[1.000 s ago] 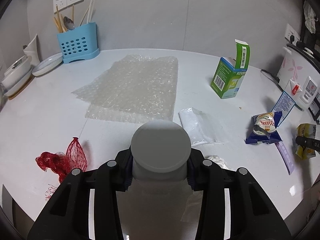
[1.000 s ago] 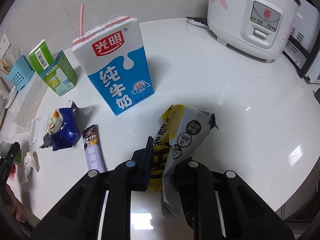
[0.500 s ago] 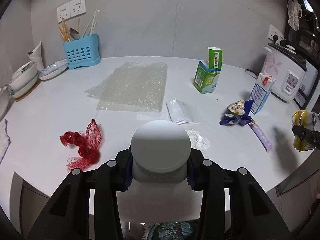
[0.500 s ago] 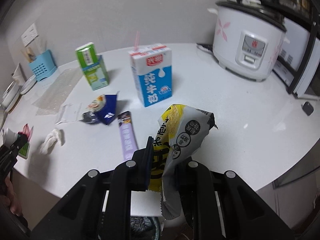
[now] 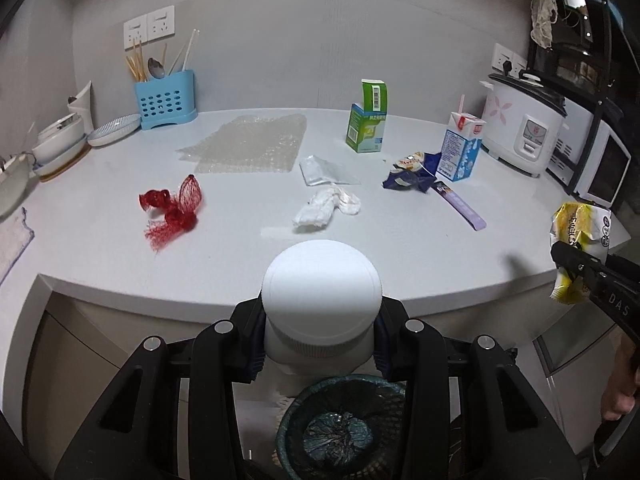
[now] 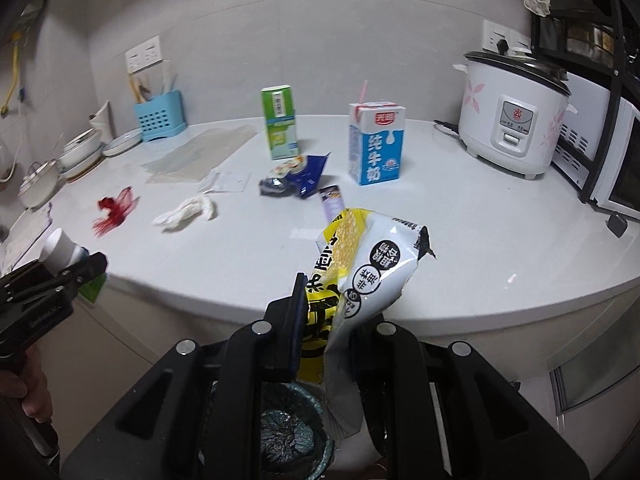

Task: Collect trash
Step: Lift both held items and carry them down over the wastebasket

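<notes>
Over on the left, the left gripper (image 5: 320, 344) has its jaws clamped on a white bottle (image 5: 320, 300), one pad on each side of the neck just under the wide cap. Gripping there makes sense to me: the cap's lip gives the pads a ledge, so the bottle shouldn't slide out. The gripper tilts downward, off the front edge of the counter (image 5: 280, 264), and right below it sits a dark mesh bin (image 5: 340, 432) lined with a bag. That looks like the target, with the bottle hanging almost directly above the opening.

Across the countertop a lot is left to collect: red netting (image 5: 176, 208), a sheet of bubble wrap (image 5: 252, 144), a crumpled tissue (image 5: 326, 208), a clear plastic bag (image 5: 326, 170), a green carton (image 5: 368, 124), a blue snack wrapper (image 5: 410, 174), a purple sachet (image 5: 460, 206) and a milk carton (image 5: 460, 150) with a straw. I'd call this the early part of the job.

Now to the right side: the right gripper (image 6: 324, 332) is pinched tight on a yellow and white snack bag (image 6: 368, 272), jaws nearly together around the crumpled lower half, since thin film needs a full squeeze. It too points down past the counter's edge, the bag's loose tail dangling toward the bin beneath. The hand (image 6: 28, 392) on the other tool shows at the far left of this view.

Both loads look poised for release, I'd guess.
</notes>
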A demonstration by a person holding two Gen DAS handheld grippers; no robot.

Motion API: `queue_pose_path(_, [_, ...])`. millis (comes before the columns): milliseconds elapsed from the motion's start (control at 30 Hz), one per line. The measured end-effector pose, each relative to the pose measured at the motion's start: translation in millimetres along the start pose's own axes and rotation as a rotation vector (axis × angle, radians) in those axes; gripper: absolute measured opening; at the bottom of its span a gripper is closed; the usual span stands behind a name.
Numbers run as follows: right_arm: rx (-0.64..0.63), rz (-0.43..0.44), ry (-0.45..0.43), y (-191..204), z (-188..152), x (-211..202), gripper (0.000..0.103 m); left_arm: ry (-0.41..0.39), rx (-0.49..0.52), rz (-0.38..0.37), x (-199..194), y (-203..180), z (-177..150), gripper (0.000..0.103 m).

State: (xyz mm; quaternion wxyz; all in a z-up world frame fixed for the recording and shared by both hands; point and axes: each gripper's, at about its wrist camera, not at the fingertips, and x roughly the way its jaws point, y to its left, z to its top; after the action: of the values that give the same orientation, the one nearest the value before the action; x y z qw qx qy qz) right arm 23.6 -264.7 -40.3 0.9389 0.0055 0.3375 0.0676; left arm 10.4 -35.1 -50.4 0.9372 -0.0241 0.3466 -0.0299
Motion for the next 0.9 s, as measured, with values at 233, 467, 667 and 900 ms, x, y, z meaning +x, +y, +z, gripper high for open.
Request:
queue_pose_path(233, [-0.023, 0.045, -0.039, 24, -44, -16, 0.016, -0.016, 0.0, -0.015, -8, -14, -47, 0.041])
queue_pose_path(467, [-0.041, 0.082, -0.028, 39, -87, -6, 0.016, 0.008, -0.01, -0.042, 5, -18, -85, 0.041])
queue_pose_path(667, [-0.038, 0.093, 0.018, 44, -122, 20, 0.016, 0.034, -0.006, -0.037, 24, -24, -119, 0.041])
queue_pose_path(900, [-0.044, 0.105, 0.119, 47, -166, 60, 0.016, 0.105, -0.022, -0.043, 55, -25, -165, 0.041])
